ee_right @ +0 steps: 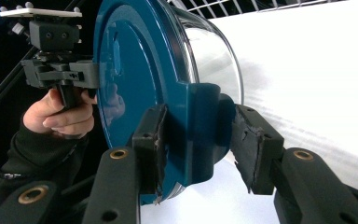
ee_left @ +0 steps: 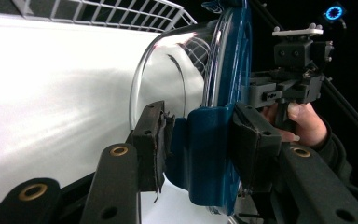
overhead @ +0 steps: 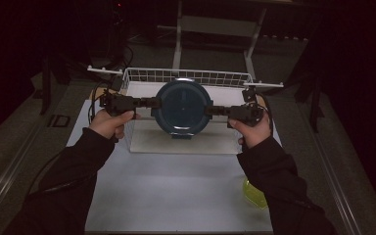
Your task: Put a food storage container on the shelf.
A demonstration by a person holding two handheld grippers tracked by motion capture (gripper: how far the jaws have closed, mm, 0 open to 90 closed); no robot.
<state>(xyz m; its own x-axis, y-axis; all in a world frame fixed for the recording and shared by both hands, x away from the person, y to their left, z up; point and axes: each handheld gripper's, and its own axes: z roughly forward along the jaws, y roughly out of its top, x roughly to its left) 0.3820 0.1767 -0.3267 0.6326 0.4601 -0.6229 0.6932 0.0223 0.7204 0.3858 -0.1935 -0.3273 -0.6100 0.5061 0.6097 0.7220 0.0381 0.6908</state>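
Observation:
A round container with a dark blue lid point(overhead: 182, 108) and a clear bowl point(ee_left: 168, 70) hangs in the air between my two grippers, over the white wire basket point(overhead: 186, 76). My left gripper point(overhead: 155, 103) grips the blue latch tab point(ee_left: 205, 149) on the container's left side, with both pads pressed on it. My right gripper point(overhead: 211, 110) clamps the opposite latch tab point(ee_right: 200, 130) the same way. In the high view the lid faces the camera. Each gripper view shows the other hand and its gripper beyond the lid.
The basket holds a flat white board point(overhead: 186, 142) that reaches toward the person. A white tabletop point(overhead: 176, 186) lies in front. A yellow-green object point(overhead: 254, 193) sits near the right front, partly behind the right sleeve. A metal stand frame point(overhead: 215, 29) rises behind the basket.

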